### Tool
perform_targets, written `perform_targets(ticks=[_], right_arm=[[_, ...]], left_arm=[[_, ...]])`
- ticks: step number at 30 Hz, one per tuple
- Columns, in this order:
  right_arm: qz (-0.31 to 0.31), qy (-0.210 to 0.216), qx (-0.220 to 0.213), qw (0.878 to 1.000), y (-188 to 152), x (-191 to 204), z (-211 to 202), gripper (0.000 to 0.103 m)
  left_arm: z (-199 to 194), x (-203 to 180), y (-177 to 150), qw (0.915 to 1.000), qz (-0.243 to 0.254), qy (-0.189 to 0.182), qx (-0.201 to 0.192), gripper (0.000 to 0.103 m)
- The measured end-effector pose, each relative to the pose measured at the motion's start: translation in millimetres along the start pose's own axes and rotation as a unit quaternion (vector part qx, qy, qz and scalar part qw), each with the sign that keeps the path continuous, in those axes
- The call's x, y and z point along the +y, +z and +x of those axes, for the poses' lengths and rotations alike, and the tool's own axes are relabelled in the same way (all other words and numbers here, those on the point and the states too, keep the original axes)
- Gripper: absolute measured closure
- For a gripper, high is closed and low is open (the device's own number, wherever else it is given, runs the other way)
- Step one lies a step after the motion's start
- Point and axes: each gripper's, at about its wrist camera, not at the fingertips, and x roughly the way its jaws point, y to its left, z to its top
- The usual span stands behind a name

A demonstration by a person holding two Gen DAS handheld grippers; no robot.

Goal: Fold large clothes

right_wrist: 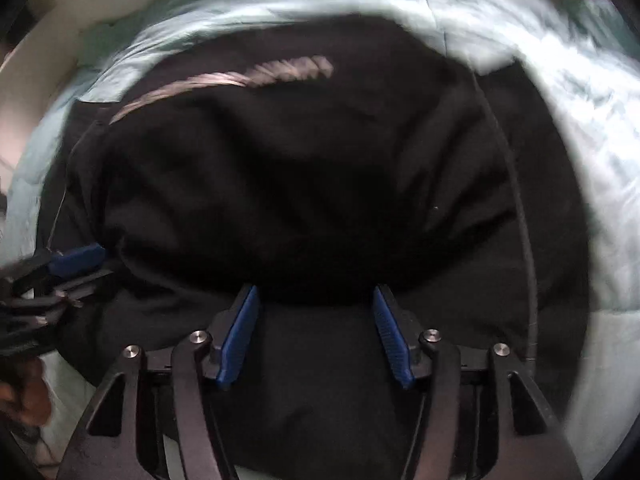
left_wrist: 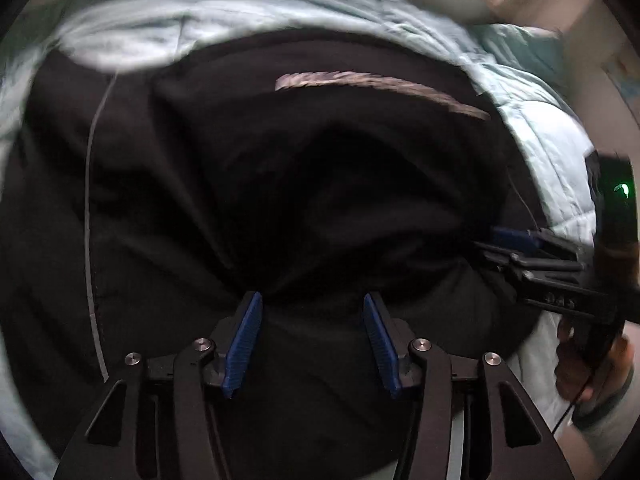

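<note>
Black garment (left_wrist: 320, 184) lies bunched on the pale-blue bed quilt (left_wrist: 520, 100), its long axis crosswise before both tongs, left tongs (left_wrist: 312, 340) and right tongs (right_wrist: 316, 336) gaping wide at its near edge, side by side, neither clearly nearer.

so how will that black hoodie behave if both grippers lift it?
Probably floppy: the black hoodie already bunches in deep folds on the pale quilt. Likely fairly heavy, since the fabric looks thick. Its drawstring would probably dangle.
</note>
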Motion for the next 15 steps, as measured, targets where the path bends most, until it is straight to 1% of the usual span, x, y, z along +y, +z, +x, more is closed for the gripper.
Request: perform_targets(ticks=[2,4,6,7,9,10,11,12,13,14,15], right_arm=[[-0.004,-0.006,-0.002,1.0,-1,1,1,0.044],[-0.003,-0.006,0.007,1.0,2,1,-4,0.044],[0.0,0.0,0.01,1.0,9,3,-19,0.043],[-0.003,0.003,-0.004,1.0,15,4,-30,0.043],[-0.018,0.004,-0.044,0.999,30,10,-52,0.043],[-0.023,0.0,-0.061,0.998,41,13,-60,0.043],[-0.026,-0.003,-0.074,0.997,55,16,-64,0.043],[-0.026,-0.005,-0.075,0.997,67,18,-61,0.043],[-0.026,-0.009,-0.07,0.997,76,19,-53,0.043],[-0.023,-0.018,-0.057,0.998,87,19,-38,0.043],[-0.015,-0.025,-0.03,0.999,94,14,-15,0.042]], left_arm=[[-1,-3,5,1.0,0.005,0.007,0.002,0.048],[-6,-7,9,0.9997,0.015,0.015,0.011,0.048],[-21,-12,14,0.9997,0.021,0.012,0.009,0.048],[-32,-14,19,0.9996,0.028,0.011,0.0,0.048],[-53,-16,35,0.999,0.029,0.008,-0.033,0.048],[-58,-14,43,0.9988,0.021,0.004,-0.045,0.047],[-60,-9,54,0.9985,0.007,-0.008,-0.054,0.043],[-58,-2,63,0.998,-0.011,-0.025,-0.057,0.04],[-52,6,68,0.9976,-0.028,-0.032,-0.054,0.038],[-37,18,76,0.9972,-0.052,-0.031,-0.043,0.038],[-25,29,81,0.9964,-0.074,-0.027,-0.03,0.038]])
